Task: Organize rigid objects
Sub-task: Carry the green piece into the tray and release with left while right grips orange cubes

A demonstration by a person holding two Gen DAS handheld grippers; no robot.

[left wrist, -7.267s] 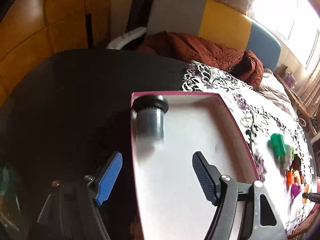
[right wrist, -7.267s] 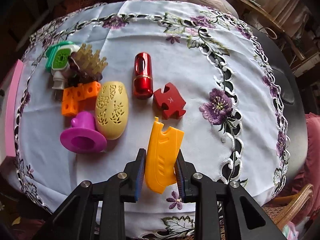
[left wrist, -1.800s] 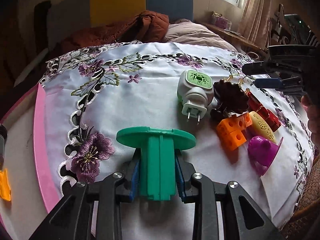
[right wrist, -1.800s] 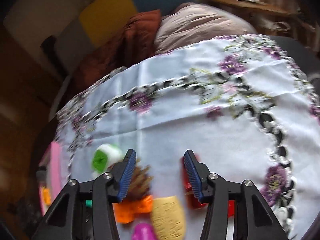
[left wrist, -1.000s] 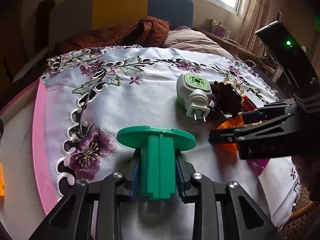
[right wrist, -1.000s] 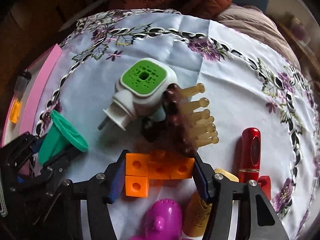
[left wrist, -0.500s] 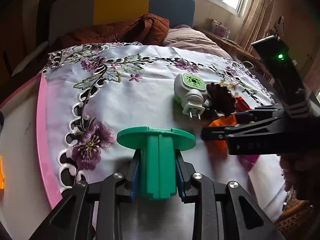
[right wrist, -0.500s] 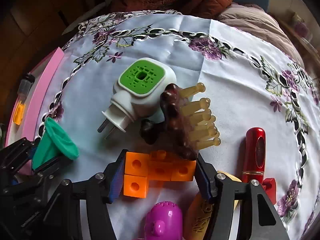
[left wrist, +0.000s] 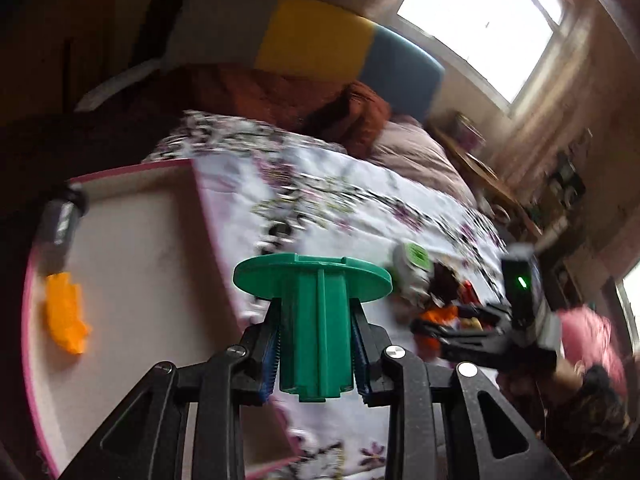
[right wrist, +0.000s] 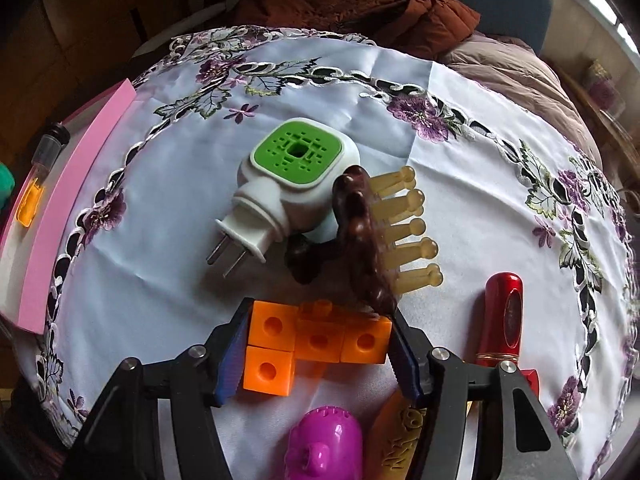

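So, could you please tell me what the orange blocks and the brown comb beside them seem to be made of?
The orange blocks look like hard moulded plastic with a satin finish: crisp square edges, round stud holes, even colour. The brown comb seems to be glossy plastic or resin, since its dark spine shines with highlights, and its pale teeth look translucent amber with rounded tips. Which of the two I cannot tell.

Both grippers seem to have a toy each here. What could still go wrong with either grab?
1. The right gripper spans the orange blocks end to end; the lower cube sits off to one side, so the piece may twist when lifted.
2. The brown comb touches those blocks and could get dragged.
3. The left gripper clamps the green spool by its stem only; its wide disc may catch the pink tray wall.
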